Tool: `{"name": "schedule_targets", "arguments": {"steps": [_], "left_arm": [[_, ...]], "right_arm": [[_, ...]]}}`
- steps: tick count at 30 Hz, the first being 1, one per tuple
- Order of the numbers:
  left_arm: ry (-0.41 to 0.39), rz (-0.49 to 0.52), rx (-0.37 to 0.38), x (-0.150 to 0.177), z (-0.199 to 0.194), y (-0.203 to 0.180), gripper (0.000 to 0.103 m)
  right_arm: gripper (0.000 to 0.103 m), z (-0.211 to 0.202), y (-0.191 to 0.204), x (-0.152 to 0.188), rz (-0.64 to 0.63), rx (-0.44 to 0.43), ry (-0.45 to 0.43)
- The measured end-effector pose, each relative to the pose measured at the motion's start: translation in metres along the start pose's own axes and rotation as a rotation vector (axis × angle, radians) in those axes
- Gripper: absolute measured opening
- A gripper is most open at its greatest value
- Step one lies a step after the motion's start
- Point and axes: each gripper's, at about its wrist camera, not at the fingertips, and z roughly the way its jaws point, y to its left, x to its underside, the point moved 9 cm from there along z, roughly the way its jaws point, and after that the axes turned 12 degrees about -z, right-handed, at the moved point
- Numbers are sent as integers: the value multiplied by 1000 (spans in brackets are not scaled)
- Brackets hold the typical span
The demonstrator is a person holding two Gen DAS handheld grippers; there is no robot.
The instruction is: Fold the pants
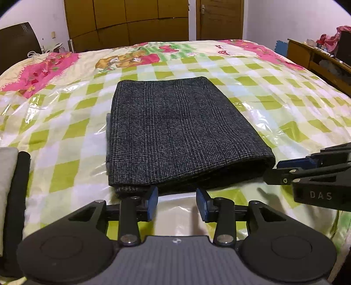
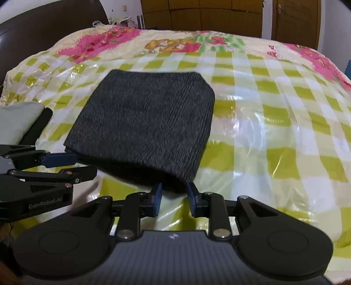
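Observation:
The dark grey checked pants lie folded into a compact rectangle on the bed; they also show in the right wrist view. My left gripper is open and empty, its blue pads just short of the near folded edge, towards its left half. My right gripper is open and empty at the near right corner of the fold. Each gripper shows side-on in the other view: the right one beside the fold's near right corner, the left one beside its near left corner.
The bed has a green-and-white checked cover under clear plastic. A grey and black object lies at the near left. A wooden shelf with clutter stands right; a wardrobe and door stand behind the bed.

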Motion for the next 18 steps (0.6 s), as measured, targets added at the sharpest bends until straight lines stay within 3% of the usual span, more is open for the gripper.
{"name": "schedule_targets", "arguments": {"steps": [18], "left_arm": [[3,-39,-3,6,-1,-4,74]], "right_arm": [[27,-1,4,7,14,1,7]]}}
